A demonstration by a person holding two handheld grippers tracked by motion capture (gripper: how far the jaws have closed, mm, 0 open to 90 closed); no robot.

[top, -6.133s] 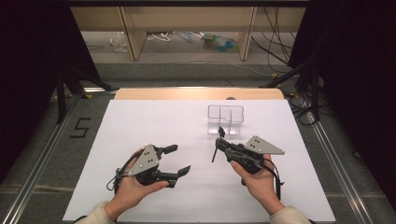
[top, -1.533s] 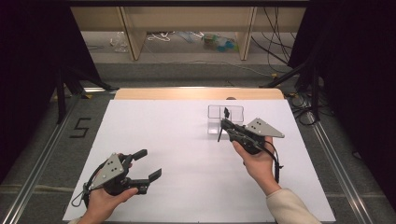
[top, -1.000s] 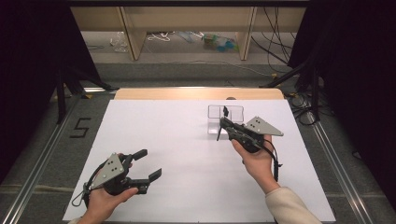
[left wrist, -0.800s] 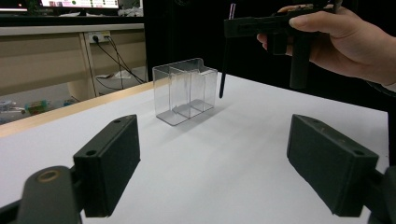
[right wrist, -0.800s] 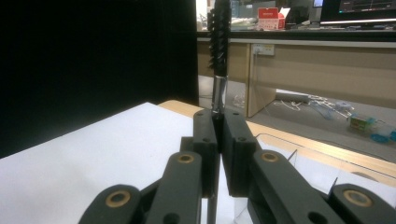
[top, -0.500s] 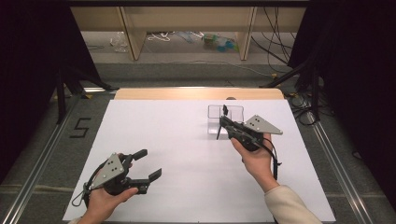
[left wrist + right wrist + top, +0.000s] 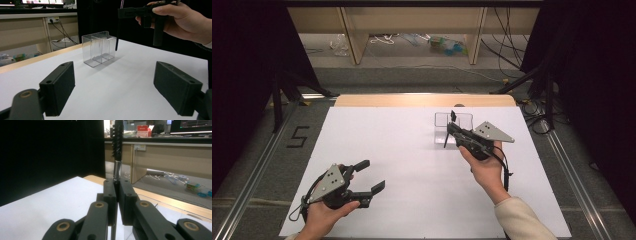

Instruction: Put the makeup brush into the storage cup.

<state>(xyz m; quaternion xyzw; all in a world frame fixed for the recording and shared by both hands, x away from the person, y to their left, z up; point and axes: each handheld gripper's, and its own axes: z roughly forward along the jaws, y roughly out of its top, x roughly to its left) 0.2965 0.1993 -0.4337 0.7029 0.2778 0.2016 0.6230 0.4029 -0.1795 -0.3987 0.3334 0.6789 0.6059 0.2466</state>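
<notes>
White table sheet (image 7: 422, 150), dark room; left gripper (image 7: 369, 176) wide; right gripper (image 7: 452, 131) clamps brush (image 7: 117, 137).

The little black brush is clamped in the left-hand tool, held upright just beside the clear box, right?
Not quite: the right gripper clamps the brush, as the right gripper view shows, its jaws shut on the stem. The left gripper is open. The brush is upright beside the clear box.

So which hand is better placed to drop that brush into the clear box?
Right, probably. Its tongs are shut on the brush beside the clear box; the left tongs sit open, far away.
</notes>
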